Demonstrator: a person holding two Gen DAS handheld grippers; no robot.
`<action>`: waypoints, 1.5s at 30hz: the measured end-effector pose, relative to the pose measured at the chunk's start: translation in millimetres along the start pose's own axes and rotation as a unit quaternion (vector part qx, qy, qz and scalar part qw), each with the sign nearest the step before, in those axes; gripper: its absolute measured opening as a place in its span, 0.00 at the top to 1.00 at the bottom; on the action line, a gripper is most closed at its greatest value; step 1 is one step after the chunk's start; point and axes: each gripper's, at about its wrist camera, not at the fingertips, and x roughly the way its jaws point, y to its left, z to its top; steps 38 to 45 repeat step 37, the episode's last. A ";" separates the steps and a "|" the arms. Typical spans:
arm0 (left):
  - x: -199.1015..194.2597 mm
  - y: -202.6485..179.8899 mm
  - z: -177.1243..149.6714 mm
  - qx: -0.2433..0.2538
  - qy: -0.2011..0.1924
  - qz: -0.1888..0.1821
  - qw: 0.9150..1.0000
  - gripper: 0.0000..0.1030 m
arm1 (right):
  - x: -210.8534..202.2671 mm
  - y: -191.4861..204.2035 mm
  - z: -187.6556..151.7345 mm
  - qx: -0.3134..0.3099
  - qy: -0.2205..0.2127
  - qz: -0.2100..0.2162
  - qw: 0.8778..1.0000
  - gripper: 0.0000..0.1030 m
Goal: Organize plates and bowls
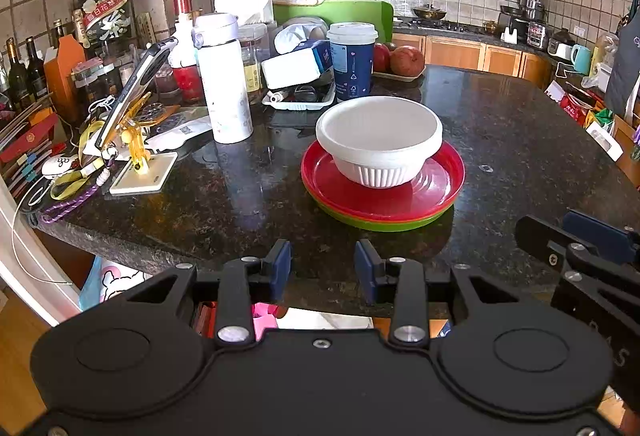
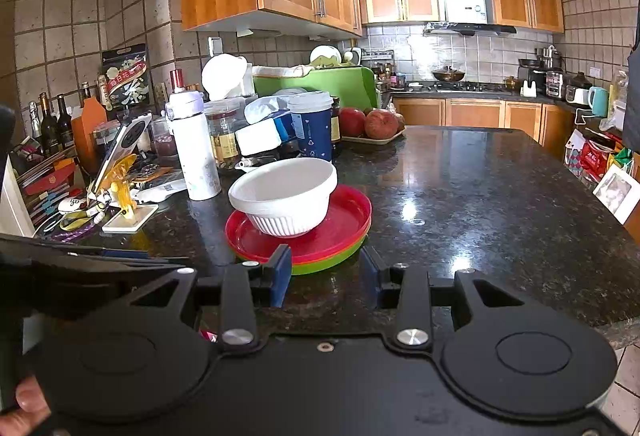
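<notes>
A white bowl [image 1: 379, 140] with a smooth wide band up top and a ribbed base is sat upright on a stack of round glossy plates [image 1: 382, 192], red over orange over green, which is parked on the speckled, polished dark stone surface [image 1: 520, 140] just in front of a blue paper cup [image 1: 352, 60] and a tall white bottle [image 1: 224, 80]. The left tool [image 1: 323, 268] is held released near the surface's front edge, blue pads gapped with nothing between them. The right tool [image 2: 326, 276] is spread the same way, just short of the plates' rim, nothing gripped.
</notes>
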 end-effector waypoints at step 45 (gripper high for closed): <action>1.0 -3.6 -1.2 0.007 0.000 -0.006 1.000 0.55 | -1.4 -0.1 -0.2 0.000 0.002 0.005 1.000 0.61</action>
